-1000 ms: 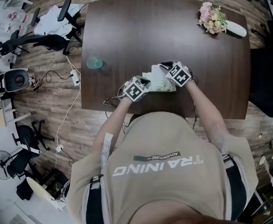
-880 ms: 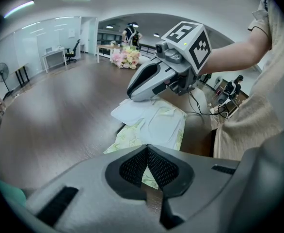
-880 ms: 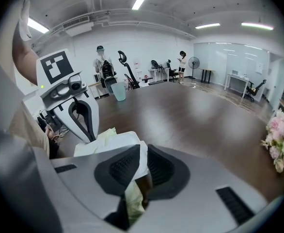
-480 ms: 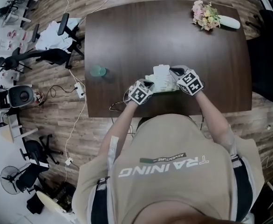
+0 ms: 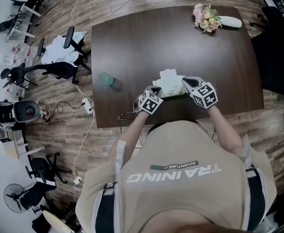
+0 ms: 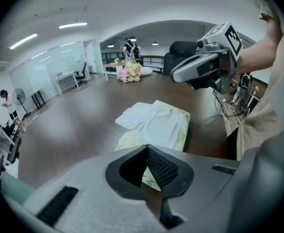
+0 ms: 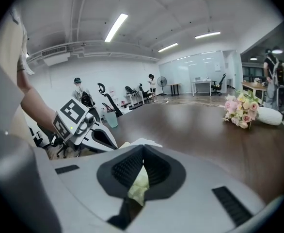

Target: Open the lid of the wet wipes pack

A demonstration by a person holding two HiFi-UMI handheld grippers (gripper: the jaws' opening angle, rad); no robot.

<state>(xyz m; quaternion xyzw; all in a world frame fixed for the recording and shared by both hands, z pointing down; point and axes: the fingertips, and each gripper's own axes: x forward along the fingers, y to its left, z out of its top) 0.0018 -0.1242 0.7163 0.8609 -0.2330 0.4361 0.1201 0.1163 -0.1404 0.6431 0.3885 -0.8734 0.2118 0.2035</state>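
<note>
**Head view:** the pale green soft-plastic wet wipes pack [image 5: 167, 85] is lying on the dark brown wooden table [image 5: 132, 42], and you're bracketing it. Your left gripper [image 5: 155, 90] is sitting at the pack's near-left corner and your right gripper [image 5: 187, 84] is hanging by its right end. The white plastic flip lid [image 5: 168, 74] is lying folded back on the pack's far side, so I'd call the opening pretty much done. A small teal cup [image 5: 104, 79] is standing well left of the pack, and a pink-and-white flower bunch [image 5: 204, 17] is sitting well beyond it.

**Left gripper view:** the jaws are pressing together right at the pack's near end. I can't tell if they're nipping any wrapper. The pack's long axis is running straight away from them, with the lid lying open off its far-left side. The right gripper is hovering above the pack's far end, clear of it.

**Right gripper view:** these jaws have just been closing and are meeting on nothing. The green sliver in the gap looks like the pack lying underneath. So the left gripper is the nearer one, and the right will be reaching down onto the pack.
</note>
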